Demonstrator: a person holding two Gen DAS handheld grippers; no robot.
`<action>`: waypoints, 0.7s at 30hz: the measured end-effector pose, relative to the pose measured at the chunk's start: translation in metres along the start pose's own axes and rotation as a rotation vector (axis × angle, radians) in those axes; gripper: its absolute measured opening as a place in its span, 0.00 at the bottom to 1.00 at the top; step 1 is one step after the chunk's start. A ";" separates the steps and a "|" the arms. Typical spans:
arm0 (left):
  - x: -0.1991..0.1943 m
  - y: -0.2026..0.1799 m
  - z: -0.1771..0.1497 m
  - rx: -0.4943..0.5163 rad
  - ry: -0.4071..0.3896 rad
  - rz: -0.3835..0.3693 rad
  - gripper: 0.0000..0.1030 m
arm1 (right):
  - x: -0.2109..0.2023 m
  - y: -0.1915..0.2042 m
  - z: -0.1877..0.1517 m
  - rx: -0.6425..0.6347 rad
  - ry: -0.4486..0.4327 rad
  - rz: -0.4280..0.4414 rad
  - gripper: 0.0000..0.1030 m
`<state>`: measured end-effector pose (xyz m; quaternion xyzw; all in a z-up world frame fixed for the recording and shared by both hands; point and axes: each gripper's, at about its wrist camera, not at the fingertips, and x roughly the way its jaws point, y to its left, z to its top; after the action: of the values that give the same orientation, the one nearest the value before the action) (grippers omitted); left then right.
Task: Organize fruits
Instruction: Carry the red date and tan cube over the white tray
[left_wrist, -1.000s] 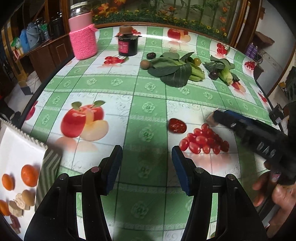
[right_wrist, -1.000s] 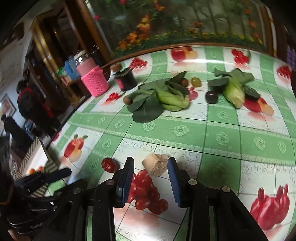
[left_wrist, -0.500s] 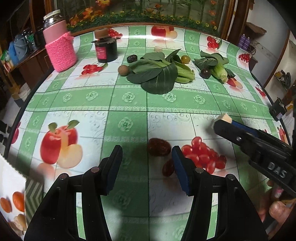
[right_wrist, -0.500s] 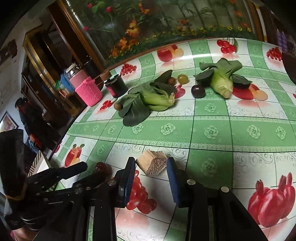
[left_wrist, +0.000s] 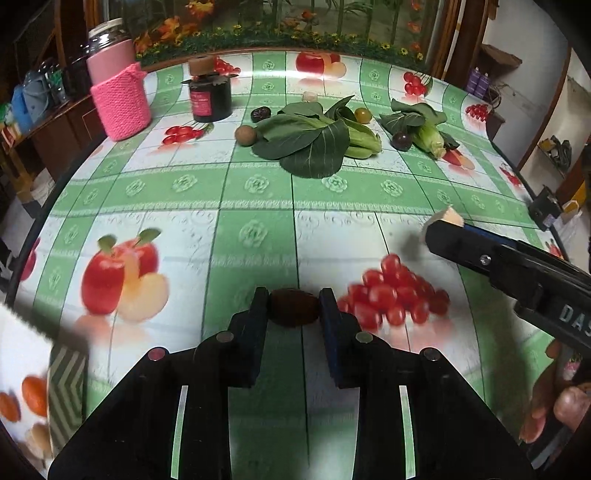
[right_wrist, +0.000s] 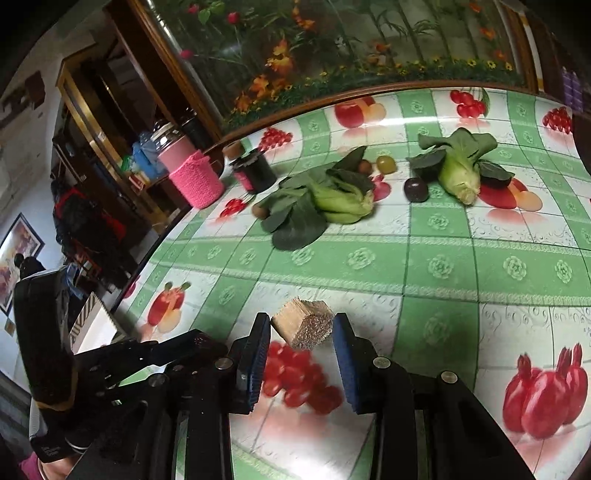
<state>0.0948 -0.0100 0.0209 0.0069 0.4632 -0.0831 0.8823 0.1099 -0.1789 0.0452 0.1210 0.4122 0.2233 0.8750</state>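
on the near part of the green-and-white checked surface (left_wrist: 258, 192), the left gripper (left_wrist: 294, 308) is squeezing a dark red date (left_wrist: 294, 307) between its two blue pads; its jaws have just been closing, and the date is now sitting tight between them, both pads touching its sides. just right of it on the cloth is a printed bunch of red cherries, part of the pattern.

the right gripper (right_wrist: 302, 328) is gripping a short pale chunk of sugarcane (right_wrist: 303, 323) with a fibrous cut end, and seems to be holding it a little above the surface. in the left wrist view the same gripper (left_wrist: 443, 230) is reaching in from the right with the pale chunk (left_wrist: 448, 216) showing at its tip, and a hand (left_wrist: 554, 398) is wrapping its handle at the lower right.

farther back, well apart from both grippers, two bunches of leafy greens (left_wrist: 317, 136) are lying on the surface, with a brown round fruit (left_wrist: 245, 135) just left of them, a dark plum (left_wrist: 402, 140) between the bunches, a green-yellow fruit (left_wrist: 363, 115) and another dark date (left_wrist: 260, 113) behind. a black jar (left_wrist: 211, 98) and a pink knit-covered jar (left_wrist: 118, 92) are standing at the far left. at the lower left edge a white tray (left_wrist: 22, 354) is holding orange fruits.
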 end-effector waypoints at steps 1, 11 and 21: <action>-0.005 0.001 -0.004 0.001 -0.002 0.000 0.26 | -0.003 0.005 -0.003 -0.008 0.004 0.002 0.33; -0.075 0.024 -0.054 -0.015 -0.050 0.015 0.26 | -0.034 0.053 -0.044 -0.058 -0.007 0.062 0.33; -0.130 0.075 -0.099 -0.072 -0.112 0.114 0.26 | -0.030 0.116 -0.078 -0.118 0.015 0.151 0.33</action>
<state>-0.0468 0.0907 0.0665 -0.0033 0.4147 -0.0164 0.9098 -0.0016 -0.0905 0.0619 0.0982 0.3946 0.3136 0.8581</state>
